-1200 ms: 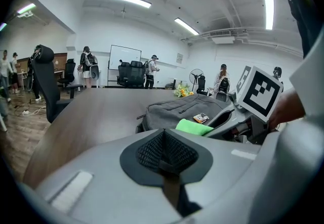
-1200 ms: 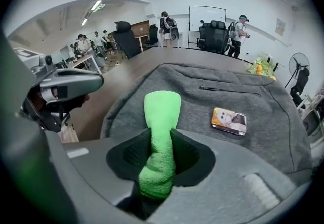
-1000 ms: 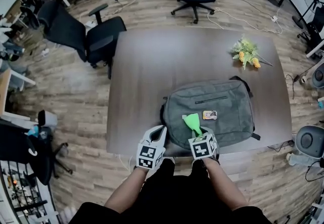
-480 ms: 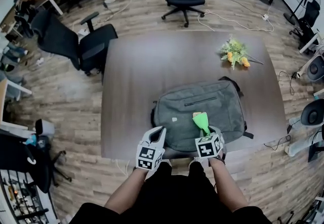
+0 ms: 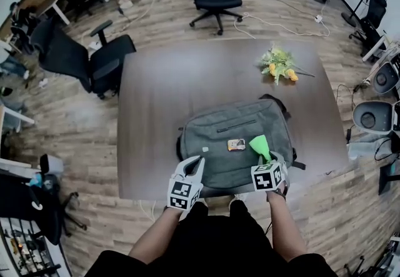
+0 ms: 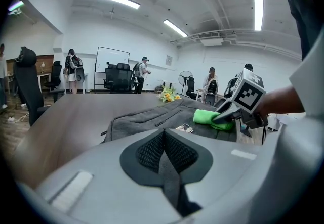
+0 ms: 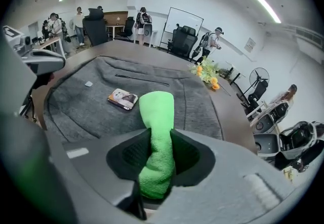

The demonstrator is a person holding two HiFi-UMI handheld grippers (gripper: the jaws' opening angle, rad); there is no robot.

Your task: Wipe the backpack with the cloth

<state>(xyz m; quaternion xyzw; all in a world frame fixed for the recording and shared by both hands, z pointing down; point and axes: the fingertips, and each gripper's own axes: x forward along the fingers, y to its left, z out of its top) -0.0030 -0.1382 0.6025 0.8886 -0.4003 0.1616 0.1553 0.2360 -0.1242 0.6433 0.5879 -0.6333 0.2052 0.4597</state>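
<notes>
Low over the backpack (image 5: 215, 144), right hand-held gripper (image 5: 267, 161) pinches the cloth (image 5: 259, 145); left hand-held gripper (image 5: 196, 163) hovers closed

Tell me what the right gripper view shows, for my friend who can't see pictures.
The right gripper is shut on a rolled green cloth, whose tip sticks out over a grey backpack lying flat on a brown table. A small card lies on the backpack to the left of the cloth, and flowers lie farther back on the table.

card (image 5: 236, 144) print unreadable, cloth (image 5: 259, 146) end hidden
</notes>
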